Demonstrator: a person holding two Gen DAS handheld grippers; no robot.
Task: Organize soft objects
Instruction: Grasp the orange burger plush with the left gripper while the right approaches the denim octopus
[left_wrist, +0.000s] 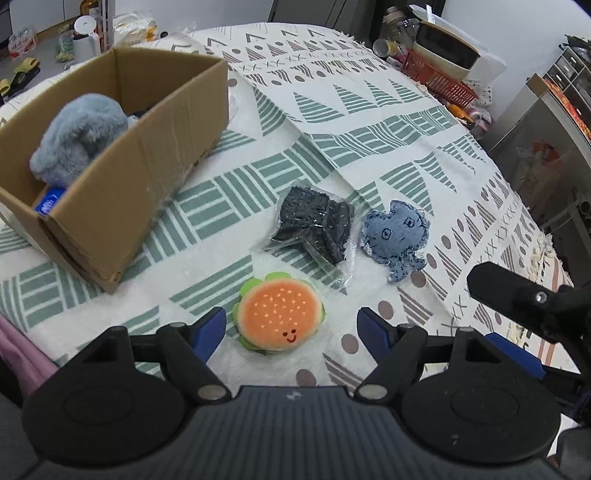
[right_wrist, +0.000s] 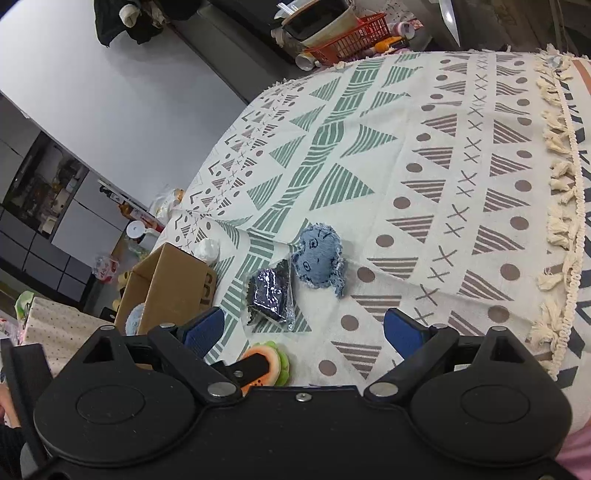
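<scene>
Both jaws are standing wide and empty: we are holding the left gripper (left_wrist: 291, 328) around the burger plush (left_wrist: 280, 320), the right gripper (right_wrist: 303, 330) above the patterned cloth (right_wrist: 424, 177). Beyond are lying the bagged dark cloth (left_wrist: 314, 229) and denim toy (left_wrist: 397, 236); farther left, the cardboard box (left_wrist: 147, 162) is holding grey fluff (left_wrist: 77, 136).

- Home, looks like a lived-in dining/kitchen area.
- Desk under a patterned tablecloth (left_wrist: 369, 122) with tassel fringe (right_wrist: 557, 206).
- Red plastic basket (left_wrist: 436, 75) with a big bowl (left_wrist: 447, 48) and jars at the far edge.
- Dark cabinets (right_wrist: 44, 236) and cluttered shelf (right_wrist: 48, 184) along a white wall.
</scene>
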